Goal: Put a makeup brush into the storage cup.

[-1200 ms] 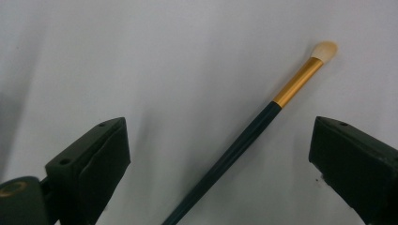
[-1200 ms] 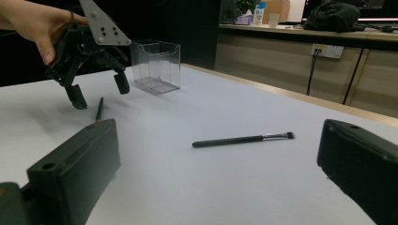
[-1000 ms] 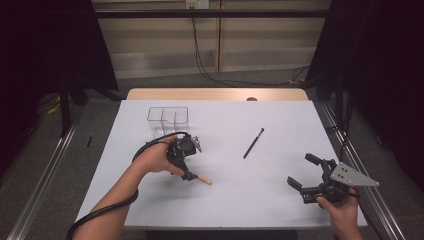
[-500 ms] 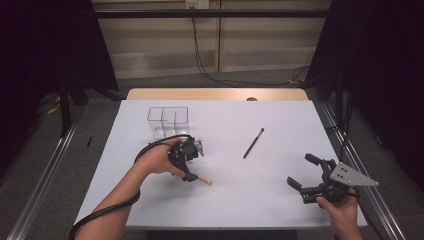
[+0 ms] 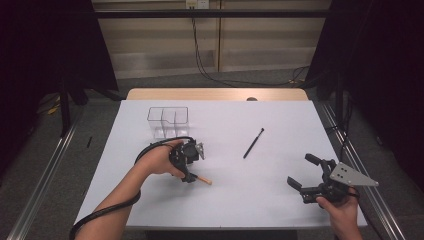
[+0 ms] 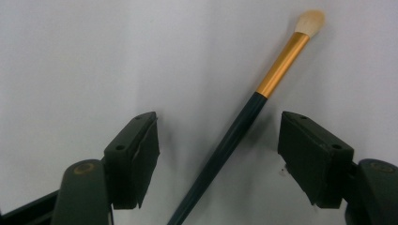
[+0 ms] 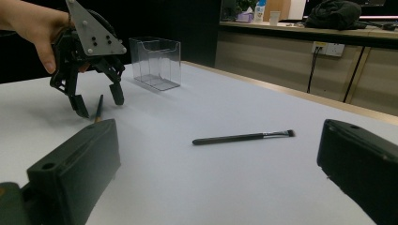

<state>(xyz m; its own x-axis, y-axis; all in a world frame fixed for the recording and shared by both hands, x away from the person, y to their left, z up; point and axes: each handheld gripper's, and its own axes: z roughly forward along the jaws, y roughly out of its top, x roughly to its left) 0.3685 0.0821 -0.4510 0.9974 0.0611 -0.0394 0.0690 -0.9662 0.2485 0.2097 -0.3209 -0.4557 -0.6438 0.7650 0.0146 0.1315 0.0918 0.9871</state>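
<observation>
A makeup brush (image 6: 263, 98) with a dark handle, gold ferrule and pale bristles lies flat on the white table cover (image 5: 225, 210). My left gripper (image 5: 188, 176) points down over it, one jaw on each side of the handle. Its jaws have just been closing, and in the left gripper view a gap remains between each pad and the handle, so my left gripper (image 6: 218, 154) is open. A slim black brush (image 5: 253, 143) lies near the table's middle. My right gripper (image 5: 301, 170) rests at the front right, open and empty.
A clear two-compartment plastic holder (image 5: 167, 120) stands behind the left hand, seen also in the right gripper view (image 7: 155, 63). The left gripper's cable loops back along the forearm. The table's right edge runs just beside the right hand.
The left gripper's jaws have drawn a little closer around the gold-ferruled brush. Both hands stay where they were, and the brushes have not moved.
</observation>
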